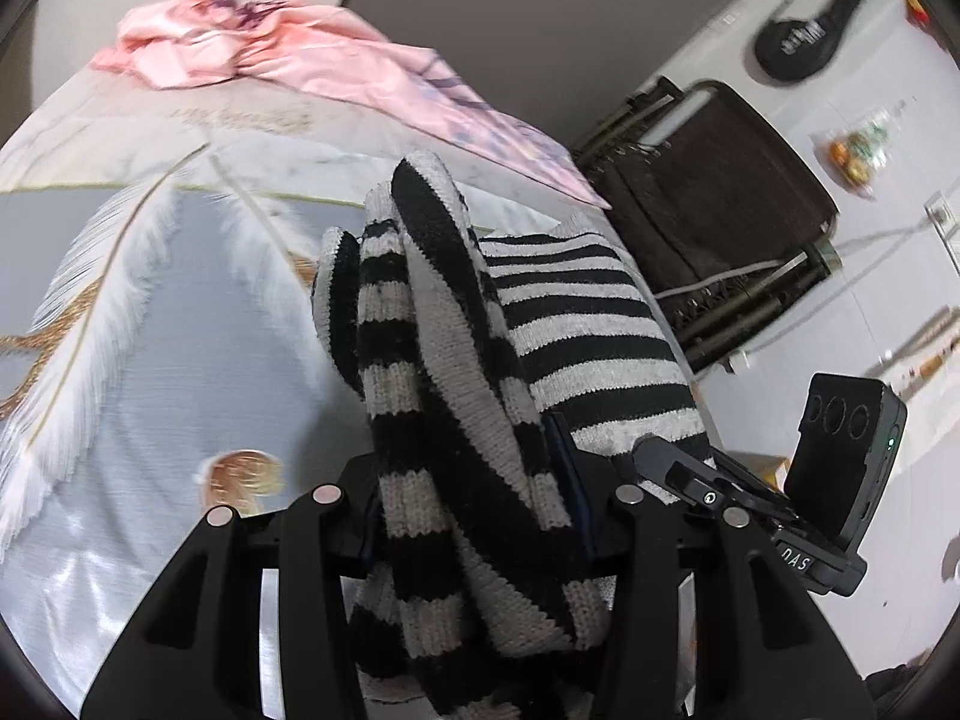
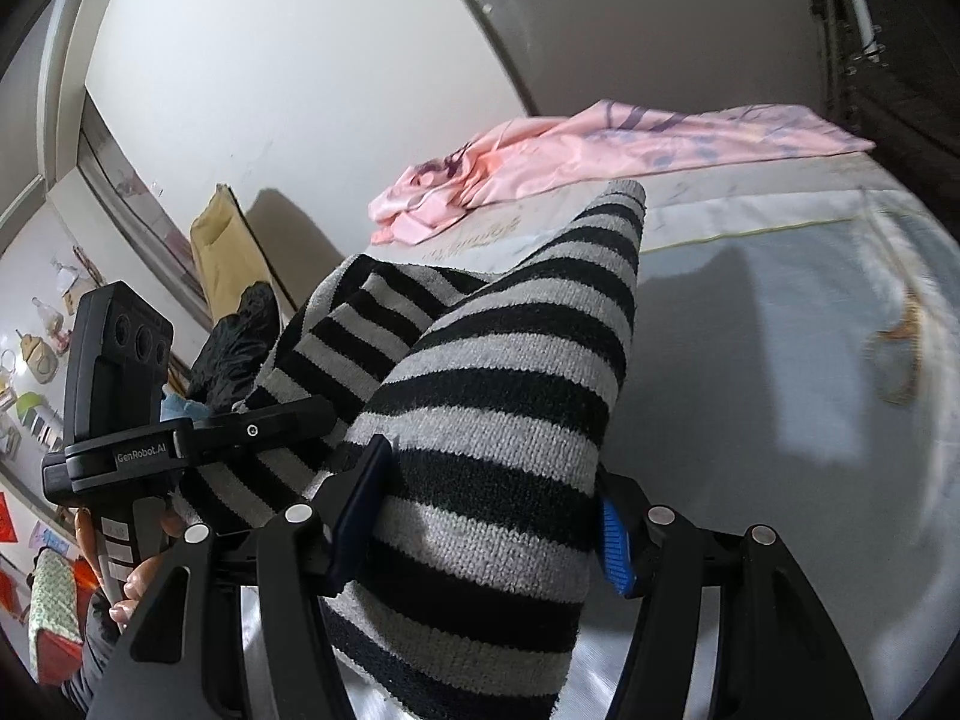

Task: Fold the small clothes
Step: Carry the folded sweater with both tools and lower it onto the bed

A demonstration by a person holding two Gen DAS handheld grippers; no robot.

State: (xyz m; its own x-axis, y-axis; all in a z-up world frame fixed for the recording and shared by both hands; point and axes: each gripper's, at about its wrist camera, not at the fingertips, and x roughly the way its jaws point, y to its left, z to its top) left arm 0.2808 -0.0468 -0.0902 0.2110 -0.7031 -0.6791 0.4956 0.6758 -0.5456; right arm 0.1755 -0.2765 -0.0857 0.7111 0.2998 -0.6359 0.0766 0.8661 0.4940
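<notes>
the black-and-grey striped knit garment (image 1: 456,396) is lifted off the bed, bunched, no flat fold visible yet; laying it down and folding look wholly ahead. the left gripper (image 1: 480,516) has its fingers narrowed on a thick wad of it, and the right gripper (image 2: 486,516) pinches another part between its blue pads (image 2: 617,546). a pink garment (image 1: 288,54) lies crumpled at 11 o'clock on the feather-print bedsheet (image 1: 150,312). at 2 o'clock stands a brown folding chair (image 1: 720,198), near a white wall (image 2: 288,78).

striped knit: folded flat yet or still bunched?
Bunched, not folded. The striped knit hangs in loose rolls, pinched by left gripper and right gripper, lifted off the bed.
</notes>
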